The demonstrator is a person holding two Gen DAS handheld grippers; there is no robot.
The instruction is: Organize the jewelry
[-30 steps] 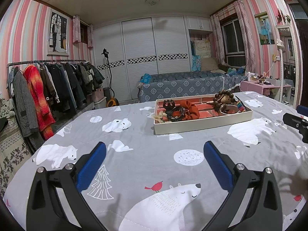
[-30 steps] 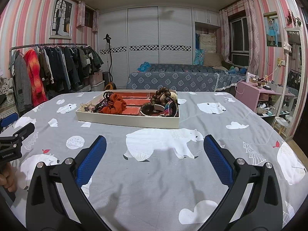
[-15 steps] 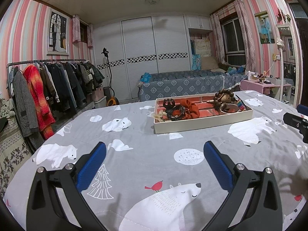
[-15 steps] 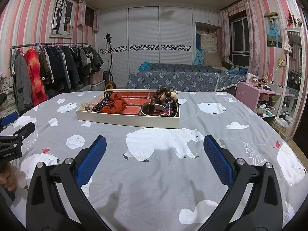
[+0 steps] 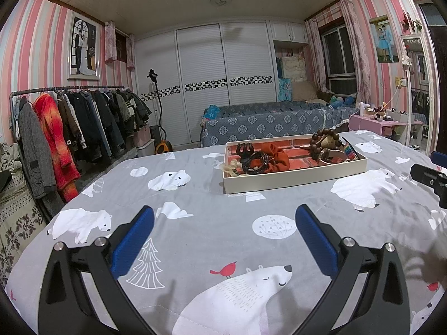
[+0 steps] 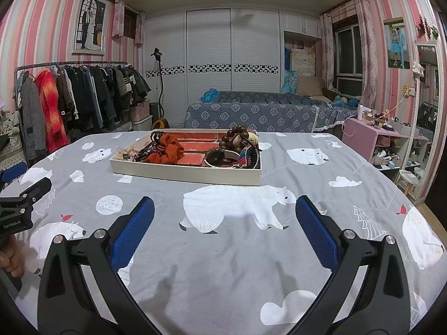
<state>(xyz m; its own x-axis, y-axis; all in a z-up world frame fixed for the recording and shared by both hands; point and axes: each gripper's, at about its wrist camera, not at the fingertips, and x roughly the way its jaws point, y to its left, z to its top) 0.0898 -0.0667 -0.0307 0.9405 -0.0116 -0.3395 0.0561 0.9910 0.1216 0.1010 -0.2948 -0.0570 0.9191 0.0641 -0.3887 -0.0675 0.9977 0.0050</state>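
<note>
Change since earlier frames: I see almost none; both grippers remain spread above the cloth and the tray holds its place in both views.
Left gripper [image 5: 223, 229]: black frame, blue pads, jaws wide apart, nothing between them; I hold it above the grey polar-bear-print tablecloth [image 5: 195, 223].
Right gripper [image 6: 223, 220]: same build, jaws wide apart and empty, above the same cloth.
Left wrist view only: the right gripper's black body enters at the right edge.
Right wrist view only: the left gripper's black body and the fingers of a hand [image 6: 11, 259] on its grip at the left edge.
Tray location: shallow cream rectangular tray with red brick-pattern floor [image 5: 293, 180], on the cloth ahead of both grippers, well apart from them.
Tray contents, left to right: pale beaded piece [image 5: 230, 167], black bangles [image 5: 255, 163], rust-orange fabric scrunchie [image 5: 276, 156], dark wooden bead bracelet [image 5: 321, 139], multicoloured striped band [image 5: 350, 150].
</note>
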